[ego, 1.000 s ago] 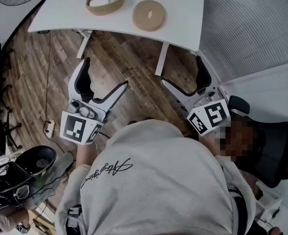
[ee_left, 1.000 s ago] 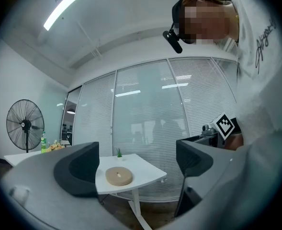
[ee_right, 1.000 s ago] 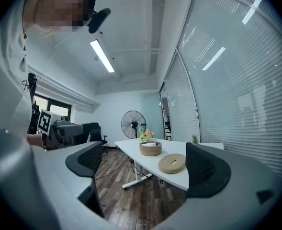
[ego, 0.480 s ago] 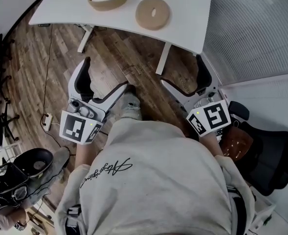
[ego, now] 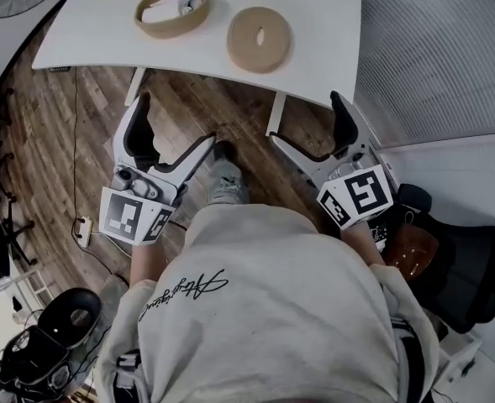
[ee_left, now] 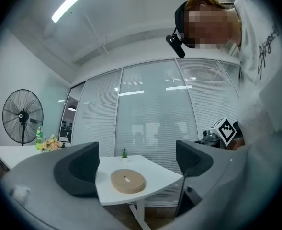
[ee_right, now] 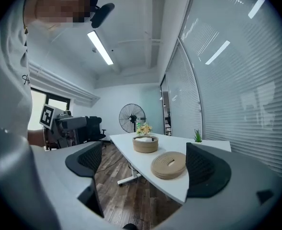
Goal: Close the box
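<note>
1. The left gripper (ego: 177,121) and the right gripper (ego: 306,121) are held low in front of the person. Their jaws are spread wide with nothing between them, apparently readied for a grab.
2. The round box (ego: 173,28) sits uncovered on the white table (ego: 323,32), well ahead of both grippers.
3. Its lid (ego: 259,38) lies flat near the box, ahead and somewhat closer to the right gripper, which looks better placed to fetch it.

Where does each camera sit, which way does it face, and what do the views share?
Head view: on the person's head, looking steeply down at the table, left tongs, right tongs and shirt.
Left gripper view: rides the left tongs, faces the lid; shirt at right.
Right gripper view: rides the right tongs, faces lid and box; shirt at left.
Shared: all three show the lid.
</note>
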Action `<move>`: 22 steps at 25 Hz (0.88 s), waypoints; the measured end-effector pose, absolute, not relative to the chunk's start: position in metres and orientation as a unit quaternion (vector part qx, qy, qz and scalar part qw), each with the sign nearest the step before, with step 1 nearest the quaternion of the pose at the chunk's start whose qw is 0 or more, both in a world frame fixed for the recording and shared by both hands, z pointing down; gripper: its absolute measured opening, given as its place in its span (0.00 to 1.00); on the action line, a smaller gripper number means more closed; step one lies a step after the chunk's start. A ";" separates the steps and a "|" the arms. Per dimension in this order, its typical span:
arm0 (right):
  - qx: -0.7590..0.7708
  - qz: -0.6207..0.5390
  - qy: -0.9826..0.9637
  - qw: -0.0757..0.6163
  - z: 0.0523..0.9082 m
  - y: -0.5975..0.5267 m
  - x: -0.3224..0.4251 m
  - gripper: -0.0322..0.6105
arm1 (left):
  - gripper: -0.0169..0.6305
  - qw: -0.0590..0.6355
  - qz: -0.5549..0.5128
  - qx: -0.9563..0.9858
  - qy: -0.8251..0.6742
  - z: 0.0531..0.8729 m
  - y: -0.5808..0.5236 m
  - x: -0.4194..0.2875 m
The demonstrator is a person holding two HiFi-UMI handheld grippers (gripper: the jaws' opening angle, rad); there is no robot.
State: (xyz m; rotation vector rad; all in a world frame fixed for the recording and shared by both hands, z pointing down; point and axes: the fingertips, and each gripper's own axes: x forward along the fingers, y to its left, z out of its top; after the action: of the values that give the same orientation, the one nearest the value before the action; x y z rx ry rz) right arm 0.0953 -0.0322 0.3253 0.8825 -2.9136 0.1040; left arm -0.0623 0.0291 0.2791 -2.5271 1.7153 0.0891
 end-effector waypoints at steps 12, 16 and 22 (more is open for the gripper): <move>0.319 0.044 -0.946 0.049 0.330 -0.143 0.028 0.88 | 0.77 0.050 0.019 -0.851 0.522 0.269 -0.096 -0.127; 0.322 0.046 -0.943 0.063 0.341 -0.169 0.005 0.89 | 0.77 0.046 0.018 -0.862 0.505 0.268 -0.131 -0.144; 0.364 0.083 -0.923 0.092 0.379 -0.212 0.001 0.89 | 0.77 0.033 0.018 -0.877 0.478 0.274 -0.178 -0.161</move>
State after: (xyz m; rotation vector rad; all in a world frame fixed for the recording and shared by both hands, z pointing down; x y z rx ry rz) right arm 0.0009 -0.2118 0.3794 1.0820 -2.7410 0.2466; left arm -0.1608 -0.1784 0.2737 -2.6992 1.4712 0.0558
